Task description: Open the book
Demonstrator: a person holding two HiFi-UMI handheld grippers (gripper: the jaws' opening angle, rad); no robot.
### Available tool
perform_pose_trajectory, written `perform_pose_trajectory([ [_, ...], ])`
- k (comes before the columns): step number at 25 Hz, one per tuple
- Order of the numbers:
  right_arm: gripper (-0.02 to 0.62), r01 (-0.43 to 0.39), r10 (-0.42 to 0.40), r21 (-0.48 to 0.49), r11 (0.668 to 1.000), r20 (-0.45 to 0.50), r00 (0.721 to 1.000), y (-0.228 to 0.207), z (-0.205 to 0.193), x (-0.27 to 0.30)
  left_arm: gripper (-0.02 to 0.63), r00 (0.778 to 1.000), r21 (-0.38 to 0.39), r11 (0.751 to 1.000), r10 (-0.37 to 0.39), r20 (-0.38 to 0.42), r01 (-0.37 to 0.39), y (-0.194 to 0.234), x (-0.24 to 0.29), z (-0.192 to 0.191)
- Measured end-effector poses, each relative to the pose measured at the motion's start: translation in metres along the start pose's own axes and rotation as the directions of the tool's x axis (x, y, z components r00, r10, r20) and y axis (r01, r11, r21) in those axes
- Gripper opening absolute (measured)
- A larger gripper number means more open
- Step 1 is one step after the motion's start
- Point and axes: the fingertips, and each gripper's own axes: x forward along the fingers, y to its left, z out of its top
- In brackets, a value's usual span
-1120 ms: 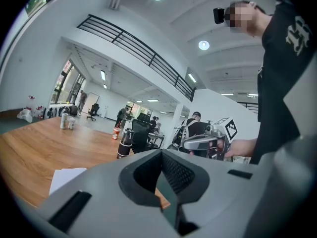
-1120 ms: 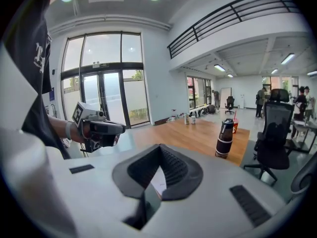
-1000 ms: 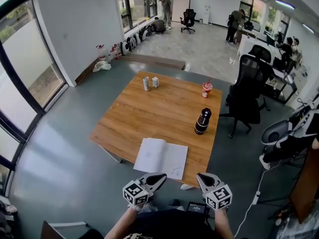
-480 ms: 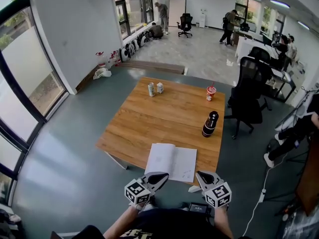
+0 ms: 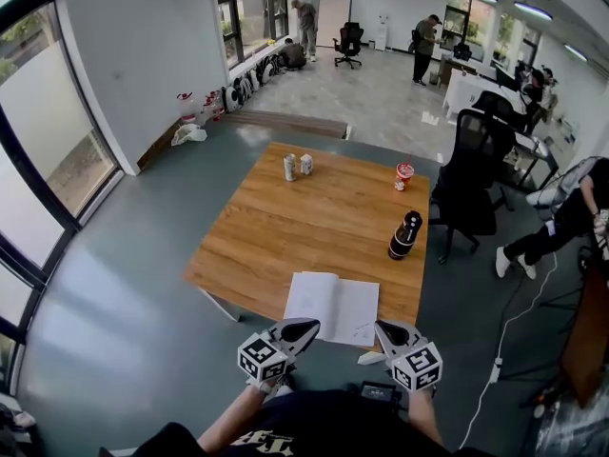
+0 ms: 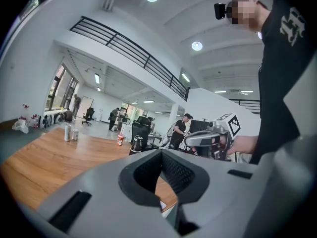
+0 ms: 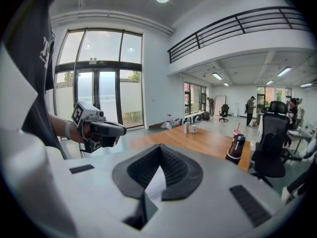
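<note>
The book (image 5: 333,307) lies open on the wooden table (image 5: 285,227), white pages up, at the table's near edge. My left gripper (image 5: 304,329) is shut and empty, its tip over the book's near left corner in the head view. My right gripper (image 5: 385,330) is shut and empty too, just off the book's near right corner. In the left gripper view the jaws (image 6: 161,155) meet, and the right gripper (image 6: 198,140) shows beyond them. In the right gripper view the shut jaws (image 7: 159,150) frame a strip of the white page (image 7: 153,185), with the left gripper (image 7: 116,129) at the left.
A black bottle (image 5: 404,234) stands on the table's right side, a red cup (image 5: 404,172) at the far right, two cans (image 5: 297,166) at the far edge. A black office chair (image 5: 471,174) is beside the table, and a seated person (image 5: 571,212) is at the right.
Both grippers have shifted a little up the picture, still shut and empty. The book lies open as before. The view has swung slightly, and a person at the right has moved into view.
</note>
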Motion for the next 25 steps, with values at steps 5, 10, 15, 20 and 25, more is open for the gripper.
perform_pose_trajectory([
  [5, -0.012, 0.016, -0.016, 0.004, 1.0, 0.003, 1.0, -0.009, 0.0, 0.007, 0.006, 1.0, 0.005, 1.0, -0.004, 0.003, 0.004, 0.01, 0.005, 0.003],
  [10, -0.012, 0.025, -0.025, 0.014, 1.0, 0.008, 1.0, -0.018, 0.002, 0.013, 0.006, 1.0, 0.001, 1.0, -0.002, -0.013, 0.002, 0.018, 0.011, 0.001],
  [15, -0.012, 0.029, -0.029, 0.014, 0.999, 0.012, 0.999, -0.024, 0.002, 0.021, 0.006, 1.0, -0.004, 1.0, 0.002, -0.021, -0.002, 0.026, 0.015, 0.0],
  [20, -0.012, 0.035, -0.035, 0.017, 0.999, 0.02, 0.999, -0.031, 0.004, 0.024, 0.006, 1.0, -0.009, 1.0, 0.004, -0.028, -0.004, 0.028, 0.019, -0.001],
  [25, -0.012, 0.031, -0.031, 0.015, 0.999, 0.014, 0.999, -0.032, 0.003, 0.029, 0.006, 1.0, -0.021, 1.0, 0.009, -0.027, -0.01, 0.031, 0.021, -0.002],
])
